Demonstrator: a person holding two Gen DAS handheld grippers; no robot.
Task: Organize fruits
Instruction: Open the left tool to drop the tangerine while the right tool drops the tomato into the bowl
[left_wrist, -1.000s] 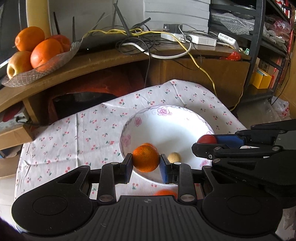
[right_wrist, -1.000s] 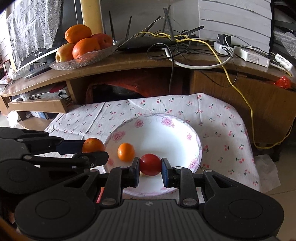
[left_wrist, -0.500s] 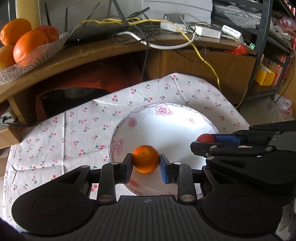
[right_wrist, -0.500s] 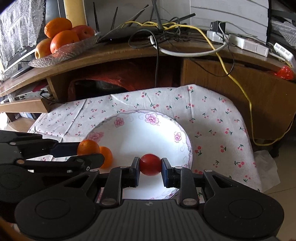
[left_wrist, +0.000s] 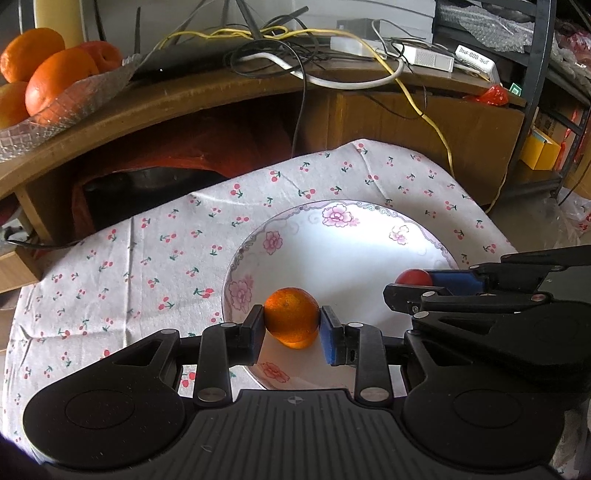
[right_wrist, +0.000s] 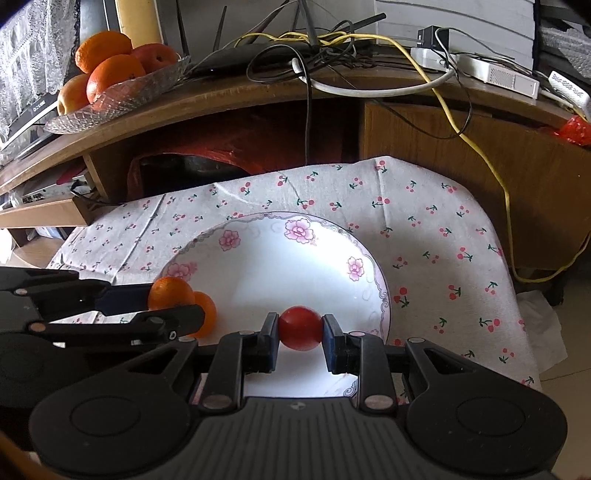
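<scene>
Round dimpled orange (left_wrist: 291, 318) in left claw (left_wrist: 291, 328)

We see the right gripper (right_wrist: 300, 328) clamping a small round red fruit (right_wrist: 300, 327) between its blue-padded fingers (right_wrist: 331, 343), above the near rim of a white ceramic plate with pink flowers (right_wrist: 295, 236). At left, the left gripper (right_wrist: 173, 301) pinches a small orange citrus fruit (right_wrist: 168, 292); a second small orange fruit (right_wrist: 207, 314) sits just behind it. The plate rests on a white cherry-print cloth (right_wrist: 424, 221).

Cluttered wooden desk (right_wrist: 258, 96) — tangled cables (right_wrist: 332, 55)
</scene>
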